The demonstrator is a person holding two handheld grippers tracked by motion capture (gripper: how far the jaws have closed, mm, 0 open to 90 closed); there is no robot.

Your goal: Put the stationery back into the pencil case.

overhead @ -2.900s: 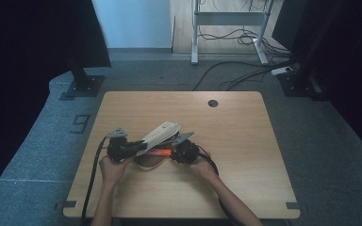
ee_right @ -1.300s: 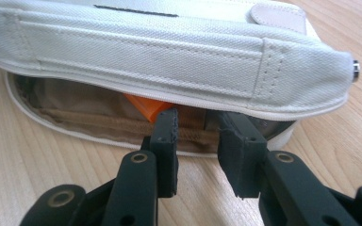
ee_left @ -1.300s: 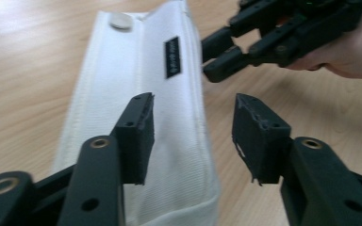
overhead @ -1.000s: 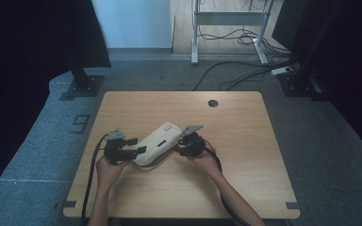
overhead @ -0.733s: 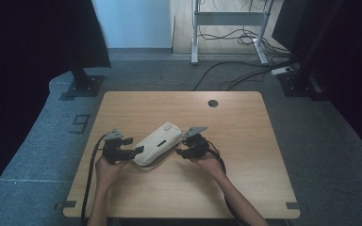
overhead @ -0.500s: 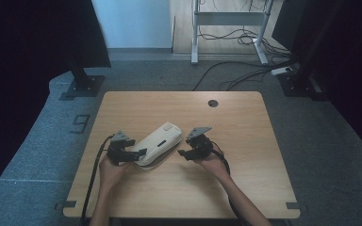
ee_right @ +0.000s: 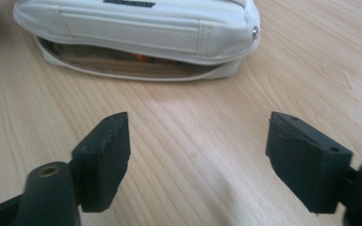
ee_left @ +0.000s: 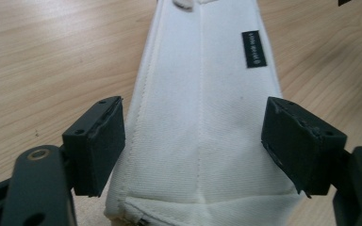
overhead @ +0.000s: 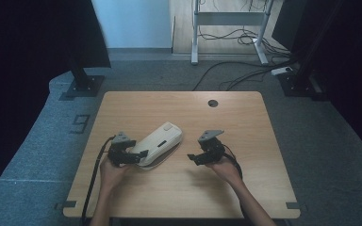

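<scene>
A white fabric pouch (overhead: 160, 143) lies slantwise on the wooden table (overhead: 245, 188), left of centre. In the left gripper view the pouch's (ee_left: 202, 94) near end sits between the jaws of my left gripper (ee_left: 200, 141), which stands open; the left pad (ee_left: 96, 141) is close against its side and the right pad is clear of it. From above, the left gripper (overhead: 140, 154) is at the pouch's lower left end. My right gripper (overhead: 192, 157) is open and holds nothing, a short way right of the pouch. Seen from the right gripper (ee_right: 198, 150), the pouch (ee_right: 146, 23) gapes along its side, with something orange (ee_right: 143, 58) inside.
A round cable hole (overhead: 212, 103) sits near the table's far edge. On the grey floor beyond are a stand base (overhead: 82, 87), a white frame with cables (overhead: 226, 33) and a power strip (overhead: 283, 71). Bare wood lies right of the right gripper and along the front.
My right gripper has let go of the pouch and drawn back to the right. The pouch's lid has come down. The left gripper has stayed at the pouch's end.
</scene>
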